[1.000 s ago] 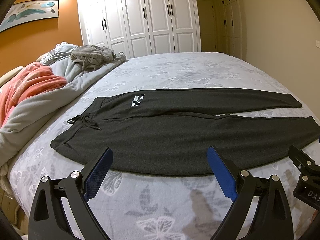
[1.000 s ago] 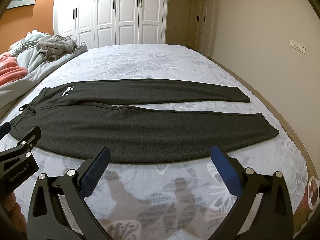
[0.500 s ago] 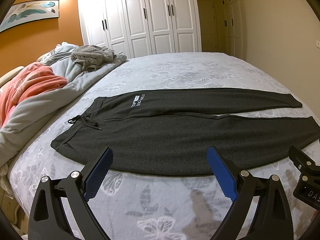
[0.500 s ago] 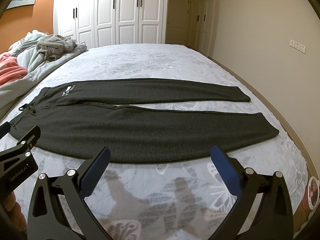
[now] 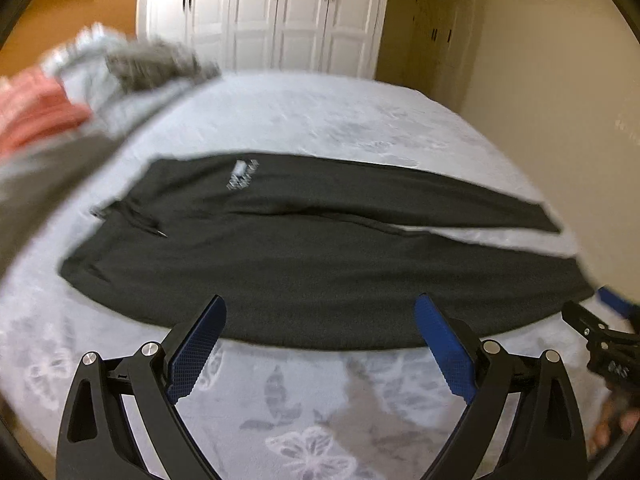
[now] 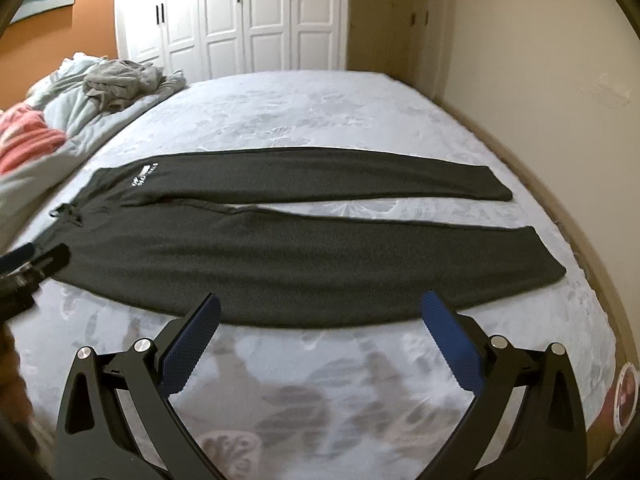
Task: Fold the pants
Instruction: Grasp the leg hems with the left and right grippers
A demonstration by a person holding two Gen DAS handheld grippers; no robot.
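Observation:
Dark grey pants [image 5: 304,264] lie flat on the bed, waistband at the left, both legs stretched to the right and slightly apart; they also show in the right wrist view [image 6: 280,248]. A white logo [image 6: 144,174] marks the far hip. My left gripper [image 5: 320,320] is open and empty above the near edge of the near leg. My right gripper [image 6: 320,316] is open and empty above the same edge, further right. Each gripper shows at the edge of the other's view: the right one [image 5: 604,344] and the left one [image 6: 28,264].
The bed [image 6: 320,112] has a pale floral cover. A heap of grey and pink bedding [image 6: 80,96] lies along the left side. White wardrobes [image 6: 240,16] stand behind. The bed's right edge [image 6: 588,256] runs beside a cream wall.
Both grippers have moved forward and tipped down toward the near pant leg. The left wrist view is now motion-blurred. The pants have not moved.

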